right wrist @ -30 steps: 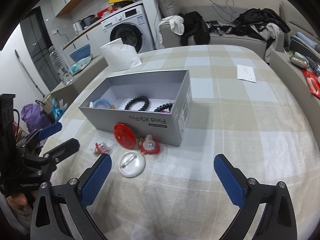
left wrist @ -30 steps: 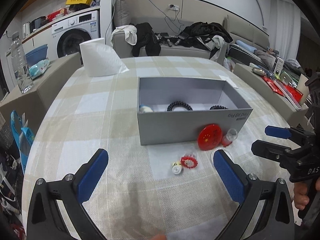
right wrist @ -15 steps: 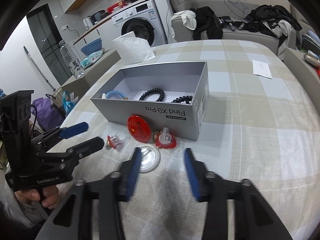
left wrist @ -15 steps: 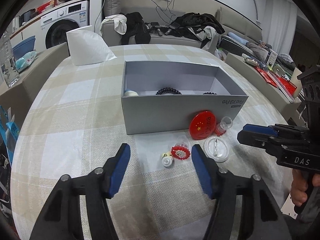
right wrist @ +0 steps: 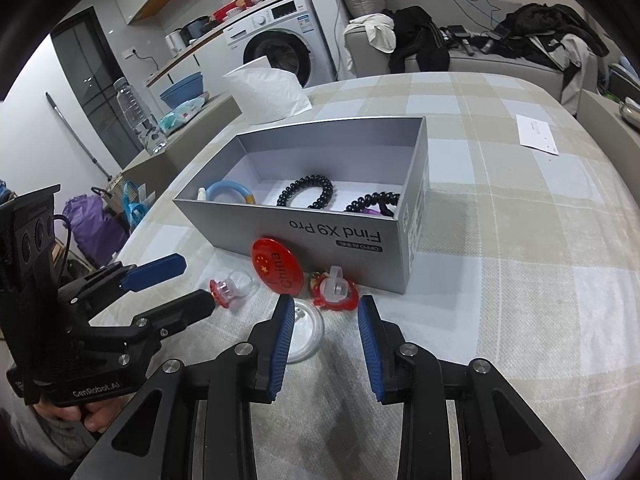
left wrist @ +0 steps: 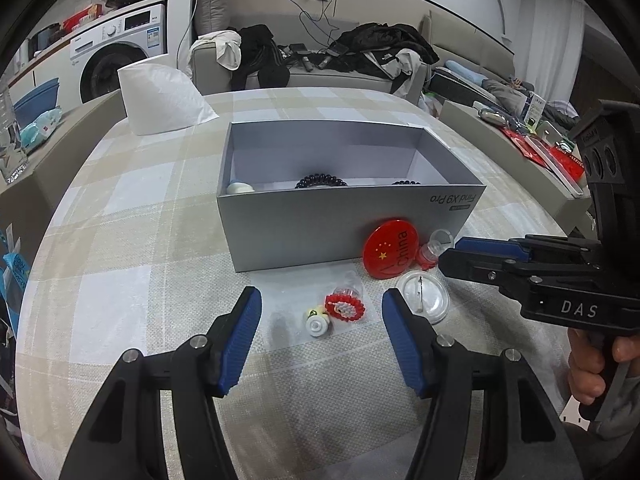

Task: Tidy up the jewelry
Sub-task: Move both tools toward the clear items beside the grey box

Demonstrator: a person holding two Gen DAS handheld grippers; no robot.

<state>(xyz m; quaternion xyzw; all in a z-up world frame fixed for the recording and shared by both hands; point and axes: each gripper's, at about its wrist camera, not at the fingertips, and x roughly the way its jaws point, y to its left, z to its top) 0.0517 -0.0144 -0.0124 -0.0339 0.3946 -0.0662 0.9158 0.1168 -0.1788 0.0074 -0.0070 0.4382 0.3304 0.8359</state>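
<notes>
**Both claws lined up on loose pieces before the box**

Left claw [left wrist: 322, 322] half open, empty, straddling the red beaded ring [left wrist: 345, 309] and a small white charm [left wrist: 317, 323] on the table [left wrist: 120, 280]. Right claw [right wrist: 325, 338] partly open, empty, aimed at the red-and-white ring [right wrist: 335, 290]. Grey box [right wrist: 320, 232] just behind already holds bracelets. Advice: drop straight, pinch the ring alone, lift over the near wall; avoid the red badge [right wrist: 277, 266] leaning there.
</notes>
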